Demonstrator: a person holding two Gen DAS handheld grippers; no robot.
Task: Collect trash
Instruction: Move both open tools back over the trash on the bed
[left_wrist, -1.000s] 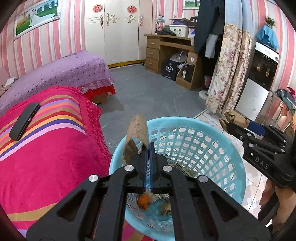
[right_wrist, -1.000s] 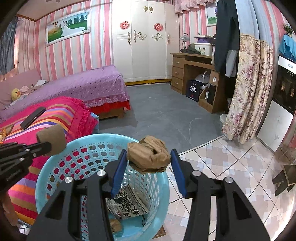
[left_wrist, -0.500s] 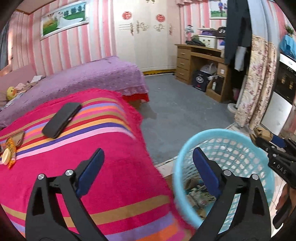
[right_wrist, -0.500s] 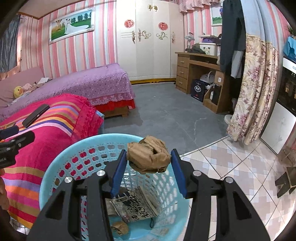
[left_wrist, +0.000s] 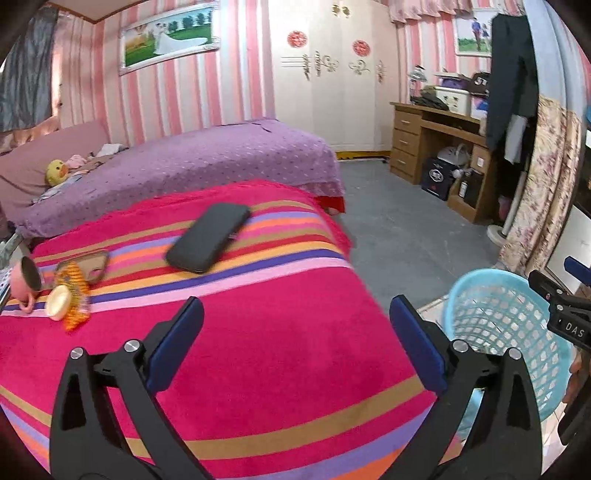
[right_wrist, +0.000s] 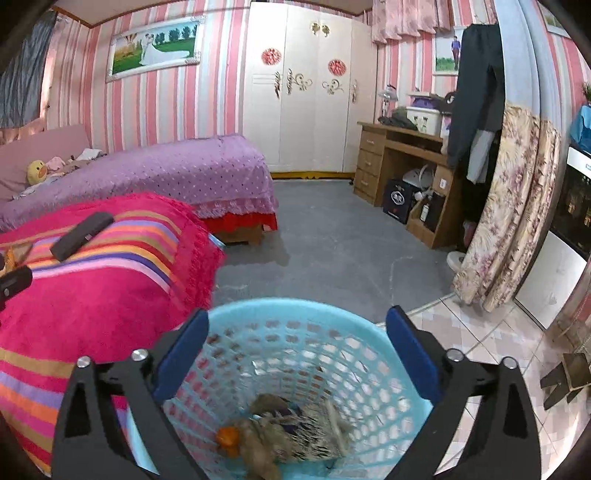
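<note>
Through your left wrist view, your left gripper (left_wrist: 295, 332) has just spread its jaws wide with nothing between them, above the striped pink blanket (left_wrist: 258, 332). Ahead and to its left lie an orange wrapper (left_wrist: 75, 295) and a black phone (left_wrist: 208, 236); the blue basket (left_wrist: 506, 328) stands to its right.

Through your right wrist view, your right gripper (right_wrist: 295, 343) has just let go, jaws wide and empty, directly over the basket, where crumpled trash (right_wrist: 284, 432) lies at the bottom.

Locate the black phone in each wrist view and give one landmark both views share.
Left wrist: the black phone lies upper centre on the striped blanket, beyond the open tongs.
Right wrist: far left, on the same blanket.
Shared landmark: the blue basket.
</note>
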